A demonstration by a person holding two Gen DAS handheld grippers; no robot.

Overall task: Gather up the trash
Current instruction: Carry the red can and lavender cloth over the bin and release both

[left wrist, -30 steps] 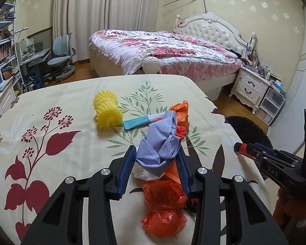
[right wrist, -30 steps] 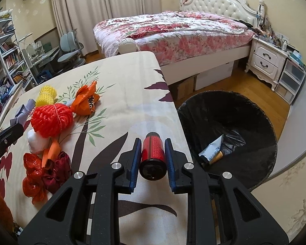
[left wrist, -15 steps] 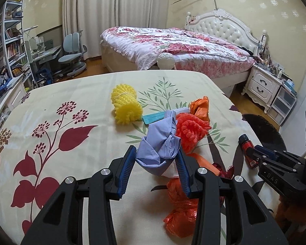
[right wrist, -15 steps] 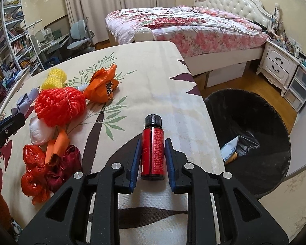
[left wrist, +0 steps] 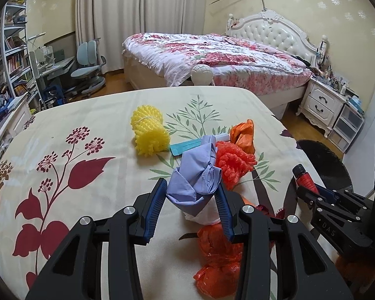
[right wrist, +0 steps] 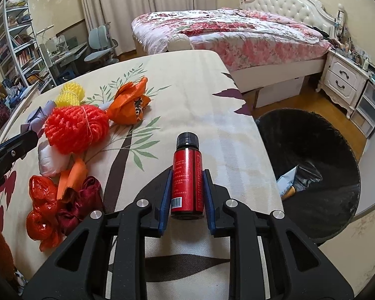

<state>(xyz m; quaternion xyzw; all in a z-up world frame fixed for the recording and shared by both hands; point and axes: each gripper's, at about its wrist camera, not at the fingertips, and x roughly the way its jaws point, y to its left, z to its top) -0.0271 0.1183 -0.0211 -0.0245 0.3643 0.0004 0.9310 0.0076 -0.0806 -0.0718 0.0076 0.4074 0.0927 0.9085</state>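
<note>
Left hand-held gripper (left wrist: 191, 201): closed on crumpled lilac cloth (left wrist: 197, 178), blue pads pressed to both sides, wad raised above the surface (left wrist: 87, 125). Centre of the left wrist view.

Right hand-held gripper (right wrist: 186, 191): clamped on small red bottle (right wrist: 186, 183), black cap pointing away toward the upper frame, barcode end nearest the camera. Bottle gripped at its lower half, lying along the fingers. Also seen at right edge of the left wrist view, cap up.

On the flower-print surface, left wrist view: yellow spiky roll (left wrist: 149, 133) at centre, well clear of the rest; teal strip (left wrist: 185, 147) just right of it, partly hidden behind the cloth; red-orange net ball (left wrist: 233, 163) touching the cloth's right side; orange bag (left wrist: 243, 135) just behind the ball. Below the left pads: white wad (left wrist: 202, 216), then crumpled red plastic (left wrist: 216, 262) at lower centre.

Right wrist view: same pile at left of frame, dark red fabric (right wrist: 78, 202) beside the red plastic.

Black-lined bin (right wrist: 320, 150) at right of frame, beyond the surface edge, on the floor. Inside: a tube-like item (right wrist: 288, 182), near the bin's left wall.
</note>
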